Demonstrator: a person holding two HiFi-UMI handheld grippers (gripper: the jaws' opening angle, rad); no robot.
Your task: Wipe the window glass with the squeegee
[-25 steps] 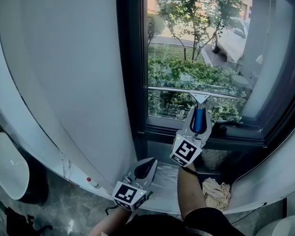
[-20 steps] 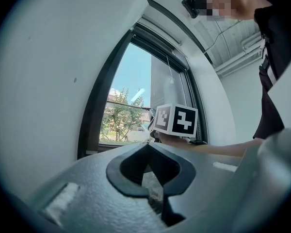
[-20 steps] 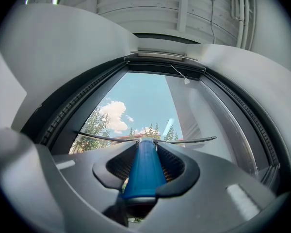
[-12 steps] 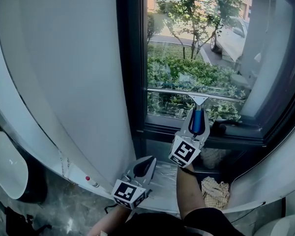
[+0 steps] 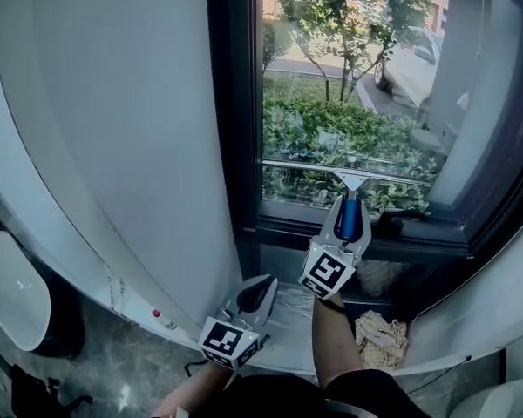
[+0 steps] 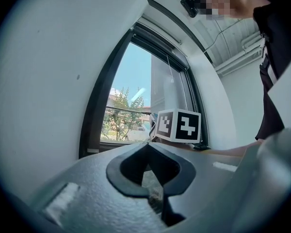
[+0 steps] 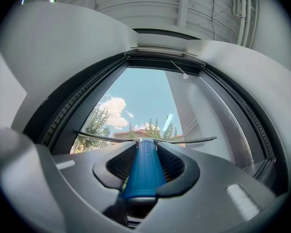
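Note:
The squeegee has a blue handle (image 5: 349, 218) and a long thin blade (image 5: 349, 171) lying level against the lower part of the window glass (image 5: 349, 77). My right gripper (image 5: 349, 207) is shut on the handle just below the blade. In the right gripper view the blue handle (image 7: 144, 169) runs between the jaws up to the blade (image 7: 145, 139). My left gripper (image 5: 263, 287) hangs lower left, near the white wall, shut with nothing held. In the left gripper view its jaws (image 6: 148, 145) meet, with the right gripper's marker cube (image 6: 179, 125) ahead.
A dark window frame (image 5: 235, 103) stands left of the glass, and a dark sill (image 5: 418, 244) lies below it. A crumpled cloth (image 5: 382, 338) lies under the sill at the right. A white wall (image 5: 113, 129) fills the left. A white rounded object (image 5: 13, 303) sits low left.
My right gripper has drawn the squeegee blade a little way down the glass toward the sill. The left gripper has hardly moved.

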